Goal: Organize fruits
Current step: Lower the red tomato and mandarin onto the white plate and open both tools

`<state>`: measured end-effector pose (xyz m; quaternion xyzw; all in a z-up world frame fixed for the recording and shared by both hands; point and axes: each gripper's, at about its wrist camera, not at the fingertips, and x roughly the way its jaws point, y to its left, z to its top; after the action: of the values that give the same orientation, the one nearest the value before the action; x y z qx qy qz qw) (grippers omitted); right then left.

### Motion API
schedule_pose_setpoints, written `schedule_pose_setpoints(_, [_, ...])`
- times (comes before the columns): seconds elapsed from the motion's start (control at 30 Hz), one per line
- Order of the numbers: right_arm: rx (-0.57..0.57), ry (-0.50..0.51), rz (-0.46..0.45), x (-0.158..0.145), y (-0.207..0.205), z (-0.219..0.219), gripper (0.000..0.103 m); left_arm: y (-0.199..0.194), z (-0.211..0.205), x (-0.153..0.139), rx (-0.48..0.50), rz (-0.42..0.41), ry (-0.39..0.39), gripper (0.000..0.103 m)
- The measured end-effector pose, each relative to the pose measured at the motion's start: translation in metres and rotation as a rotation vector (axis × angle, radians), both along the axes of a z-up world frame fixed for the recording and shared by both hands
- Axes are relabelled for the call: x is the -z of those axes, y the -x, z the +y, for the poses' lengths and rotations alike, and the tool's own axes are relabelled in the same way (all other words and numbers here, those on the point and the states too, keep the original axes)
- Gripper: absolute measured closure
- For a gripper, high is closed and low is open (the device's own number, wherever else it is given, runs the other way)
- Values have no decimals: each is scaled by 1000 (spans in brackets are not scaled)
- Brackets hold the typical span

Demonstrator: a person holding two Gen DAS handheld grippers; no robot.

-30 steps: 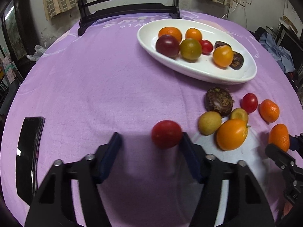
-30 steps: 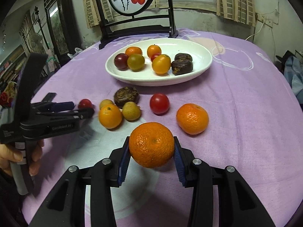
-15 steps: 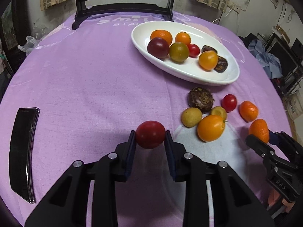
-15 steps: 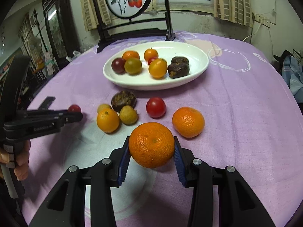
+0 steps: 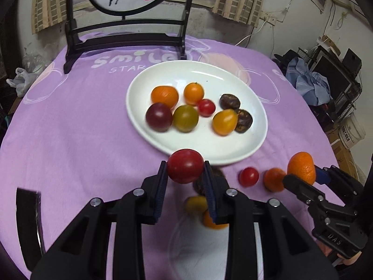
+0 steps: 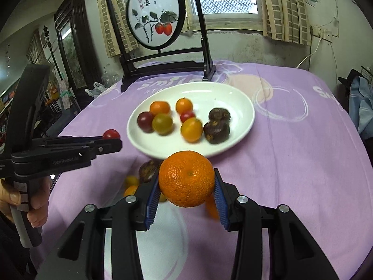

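My left gripper [image 5: 185,172] is shut on a red tomato [image 5: 185,165] and holds it above the cloth, just short of the near rim of the white oval plate [image 5: 223,79]. My right gripper [image 6: 186,186] is shut on an orange mandarin [image 6: 186,178], lifted in front of the plate [image 6: 233,93]. The plate holds several fruits: tomatoes, small oranges and dark brown fruits. The right gripper's mandarin also shows in the left wrist view [image 5: 302,166]. The left gripper's tomato shows in the right wrist view [image 6: 111,134].
Loose fruits lie on the purple cloth below the grippers: a red tomato [image 5: 248,176], a mandarin [image 5: 274,179], a yellow fruit [image 5: 195,204], a dark fruit [image 6: 148,170]. A black stand with a round painting [image 6: 153,16] stands behind the plate. A black phone [image 5: 28,224] lies at left.
Both grippers rose and moved toward the plate with their fruits. A second ago the left gripper was open around the red tomato; it has since shut on it and lifted it.
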<state>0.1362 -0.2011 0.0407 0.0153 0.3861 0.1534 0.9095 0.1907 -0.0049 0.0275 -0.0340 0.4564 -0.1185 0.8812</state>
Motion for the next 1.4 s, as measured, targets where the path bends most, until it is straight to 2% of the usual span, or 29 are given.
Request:
schedule_pose_setpoints(0.17, [-5, 14, -3, -3, -24, -3, 60, -30, -21, 3, 20, 1, -4, 73])
schedule_pose_setpoints(0.3, [0, 26, 0, 1, -44, -5, 60, -54, -29, 18, 6, 35, 1, 73])
schedule_pose_setpoints(0.5, [4, 19, 32, 10, -66, -6, 60, -66, -32, 35, -6, 57, -30, 72])
schedule_pose_setpoints(0.53, [6, 15, 38, 11, -70, -6, 59, -67, -32, 37, -14, 60, -43, 62])
schedule_pose_setpoints(0.57, [6, 11, 40, 11, -73, -6, 59, -67, -32, 37, -23, 54, -52, 45])
schedule_pose_setpoints(0.6, [6, 7, 41, 11, -78, -6, 59, -66, -30, 34, -30, 24, -53, 38])
schedule_pose_setpoints(0.63, [3, 5, 46, 11, -86, -5, 59, -65, -29, 31, -39, 8, -58, 26])
schedule_pose_setpoints(0.73, [18, 27, 60, 14, -107, 0, 60, -61, -19, 23, -57, -4, -44, 23])
schedule_pose_setpoints(0.77, [17, 35, 64, 15, -113, 3, 60, -60, -15, 22, -67, 1, -31, 19])
schedule_pose_setpoints(0.87, [10, 58, 97, 19, -136, 15, 60, -50, 1, 17, -130, -7, 6, 14])
schedule_pose_setpoints(0.93, [-5, 59, 131, 25, -148, 23, 59, -43, 8, 16, -154, -12, 27, 13])
schedule_pose_setpoints(1.03, [38, 39, 113, 22, -152, 25, 41, -37, 11, 16, -153, -19, 20, 13])
schedule_pose_setpoints(1.17, [44, 12, 87, 12, -136, 21, 41, -31, 10, 11, -150, -48, -26, 13])
schedule_pose_setpoints(1.3, [56, -16, 85, 5, -112, 7, 41, -25, 11, 8, -149, -31, -17, 13])
schedule_pose_setpoints(1.4, [83, -52, 89, 3, -89, -10, 37, -18, 7, 5, -139, -32, -49, 13])
